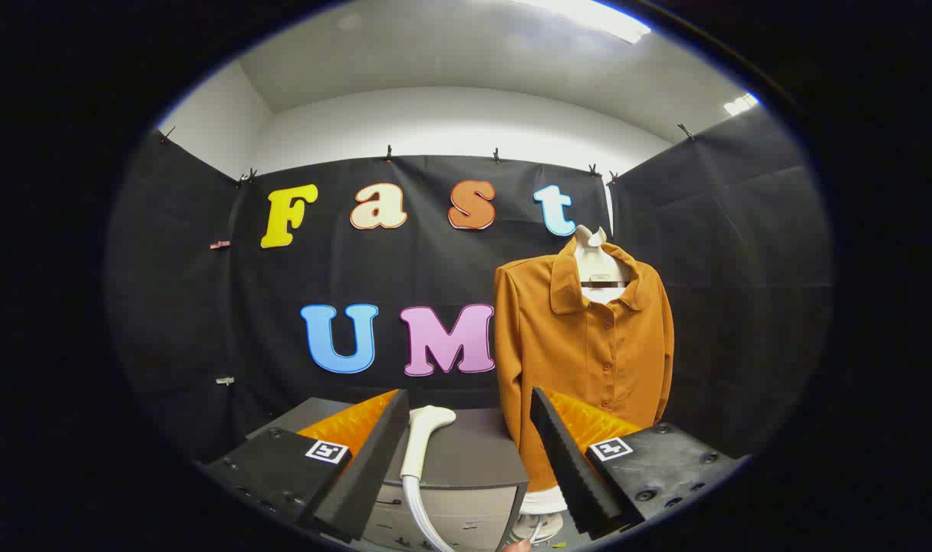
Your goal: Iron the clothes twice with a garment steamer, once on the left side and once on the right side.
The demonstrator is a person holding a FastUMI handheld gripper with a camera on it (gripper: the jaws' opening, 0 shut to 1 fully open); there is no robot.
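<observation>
Black cloth walls back a grey counter (473, 452) where the white steamer head (423, 441) lies at twelve o'clock, handle toward the released, empty claw (469, 460) for easy pickup. An orange shirt (584, 360) hangs at two o'clock, front exposed for steaming.

The fisheye camera rides on the gripper (469, 452) and looks forward, level and slightly upward, along its two fingers (373, 460), which stand apart at about 7 and 5 o'clock. It faces the booth's black back wall (404, 268) from a middling distance, taking in the side walls and the ceiling (450, 54) at 12 o'clock. The steamer head (423, 437) on the grey cabinet (473, 460) lies near, between the fingers; the orange shirt (588, 353) hangs beyond the right finger, around 4 o'clock.
</observation>
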